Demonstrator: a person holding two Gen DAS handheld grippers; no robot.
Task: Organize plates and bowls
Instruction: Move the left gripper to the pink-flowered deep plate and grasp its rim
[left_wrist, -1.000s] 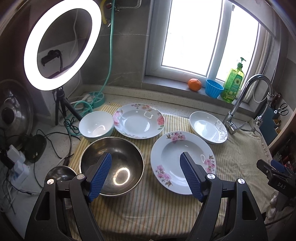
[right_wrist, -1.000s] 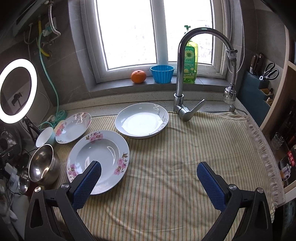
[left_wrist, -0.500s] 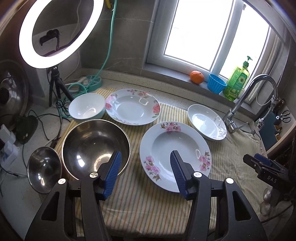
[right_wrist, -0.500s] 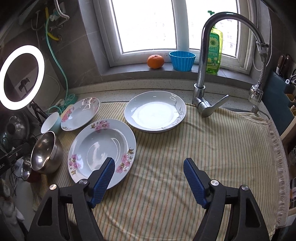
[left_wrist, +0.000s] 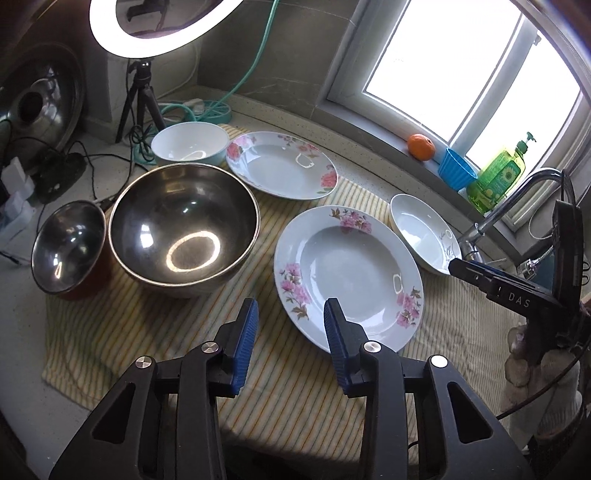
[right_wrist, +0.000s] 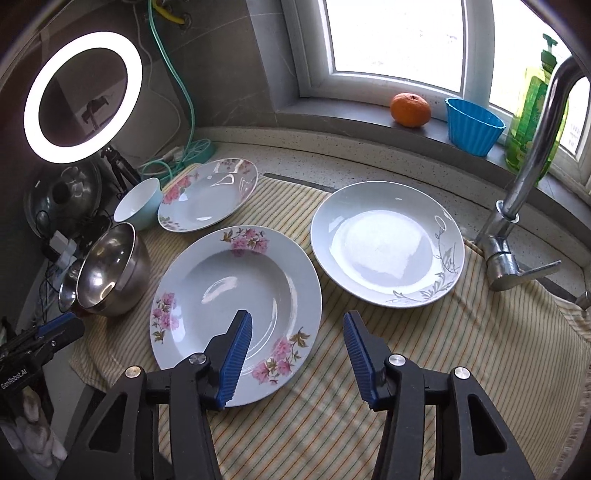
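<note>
the flowered plate lay at ten o'clock of the right gripper, its near rim between the half-spread, just-narrowing fingers, unpinched; the left gripper was likewise empty.

Bright window daylight, fisheye distortion

You're looking at a big bowl of shiny metal w/ light bouncing in it, & a small bowl of the same shiny metal. The flower plate is looking smooth & glossy, like glazed china, same w/ the plain plate & the white bowl. The striped cloth under them is looking soft, woven & matt. The tap is shining like polished metal. The blue cup is looking like ribbed plastic. Your gripper pads are looking like ridged blue rubber on matt black plastic.
</note>
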